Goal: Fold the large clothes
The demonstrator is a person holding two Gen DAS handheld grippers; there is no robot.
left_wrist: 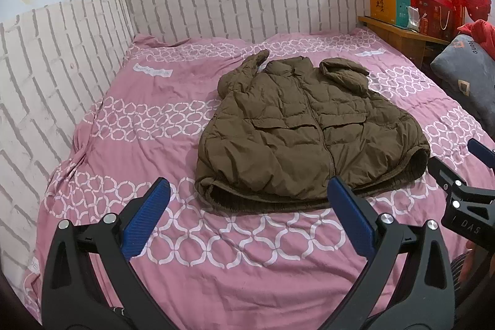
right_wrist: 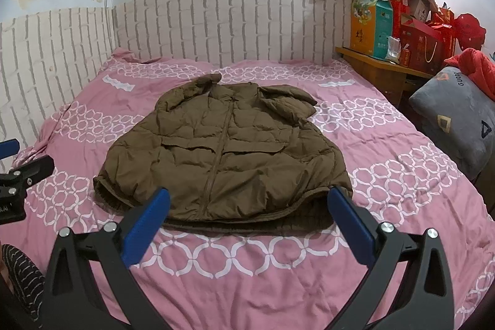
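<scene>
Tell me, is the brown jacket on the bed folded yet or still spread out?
Spread out: the brown jacket lies flat, front up, zipped, hem nearest the camera.

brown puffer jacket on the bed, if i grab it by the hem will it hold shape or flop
The brown puffer jacket will probably flop: its quilted shell lies creased and slack on the pink bedcover. It looks puffy, so likely light for its bulk. The smooth shell may slip, whereas the ribbed hem seems to offer better grip.
</scene>
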